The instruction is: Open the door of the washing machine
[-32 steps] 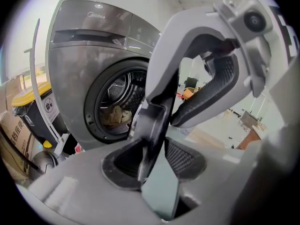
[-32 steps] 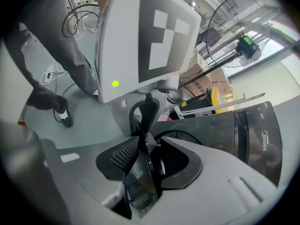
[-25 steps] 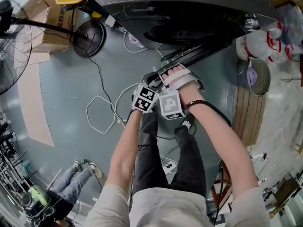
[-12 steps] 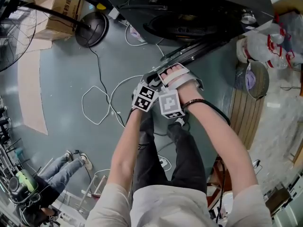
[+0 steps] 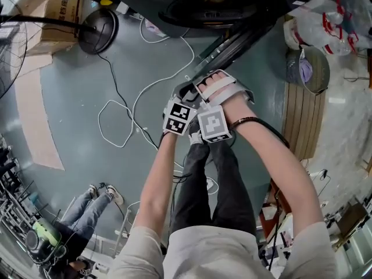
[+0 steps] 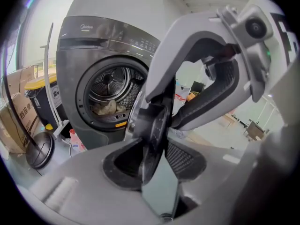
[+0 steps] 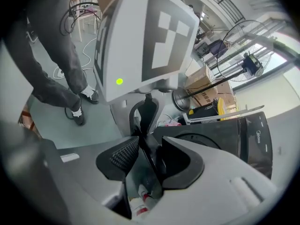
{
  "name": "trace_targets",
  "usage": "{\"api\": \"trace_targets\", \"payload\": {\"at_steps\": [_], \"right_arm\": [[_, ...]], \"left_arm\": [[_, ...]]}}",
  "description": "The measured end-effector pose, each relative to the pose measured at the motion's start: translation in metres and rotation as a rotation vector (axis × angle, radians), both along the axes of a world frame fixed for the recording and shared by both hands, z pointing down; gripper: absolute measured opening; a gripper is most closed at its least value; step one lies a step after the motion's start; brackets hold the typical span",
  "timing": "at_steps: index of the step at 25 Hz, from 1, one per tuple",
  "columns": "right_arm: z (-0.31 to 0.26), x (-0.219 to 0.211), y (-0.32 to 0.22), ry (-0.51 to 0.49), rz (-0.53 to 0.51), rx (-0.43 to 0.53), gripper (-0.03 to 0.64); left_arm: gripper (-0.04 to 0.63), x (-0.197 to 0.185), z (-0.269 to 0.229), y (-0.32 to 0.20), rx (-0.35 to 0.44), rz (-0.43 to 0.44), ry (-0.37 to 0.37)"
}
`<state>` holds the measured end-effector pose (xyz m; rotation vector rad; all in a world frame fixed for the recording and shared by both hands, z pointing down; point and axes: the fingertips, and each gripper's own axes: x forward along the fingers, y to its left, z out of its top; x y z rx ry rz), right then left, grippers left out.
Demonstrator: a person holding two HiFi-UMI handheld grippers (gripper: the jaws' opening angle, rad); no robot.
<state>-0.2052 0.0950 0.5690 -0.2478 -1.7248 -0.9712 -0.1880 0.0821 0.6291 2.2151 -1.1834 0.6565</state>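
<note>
**Two grippers on the half-open door of the dark grey front-loading washing machine (image 6: 89,64)**

The left gripper (image 6: 152,151) and the right gripper (image 7: 147,156) are each clamped on the rim of the round dark door (image 5: 232,45). The door stands swung out in front of the washing machine's drum mouth. I would pull along the hinge's arc with both hands together, and without twisting the rim.
</note>
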Motion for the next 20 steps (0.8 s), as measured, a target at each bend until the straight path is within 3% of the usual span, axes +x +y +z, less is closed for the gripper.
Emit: {"api": "trace_targets", "payload": {"at_steps": [4, 7, 10, 15, 20], "right_arm": [[0.001, 0.008, 0.008, 0.009, 0.067, 0.002, 0.137], [-0.003, 0.018, 0.019, -0.035, 0.222, -0.048, 0.137], [-0.017, 0.025, 0.022, -0.196, 0.473, -0.172, 0.137], [-0.034, 0.059, 0.012, -0.517, 0.986, -0.379, 0.137], [-0.050, 0.092, -0.019, -0.719, 1.263, -0.351, 0.137]], "left_arm": [[0.199, 0.008, 0.000, 0.009, 0.002, 0.074, 0.003], [0.199, 0.016, 0.002, 0.017, -0.007, 0.128, 0.006], [0.199, 0.018, 0.002, 0.018, -0.010, 0.156, 0.007], [0.199, 0.029, 0.003, 0.028, -0.022, 0.183, 0.007], [0.202, 0.044, 0.004, 0.035, -0.026, 0.219, 0.003]]}}
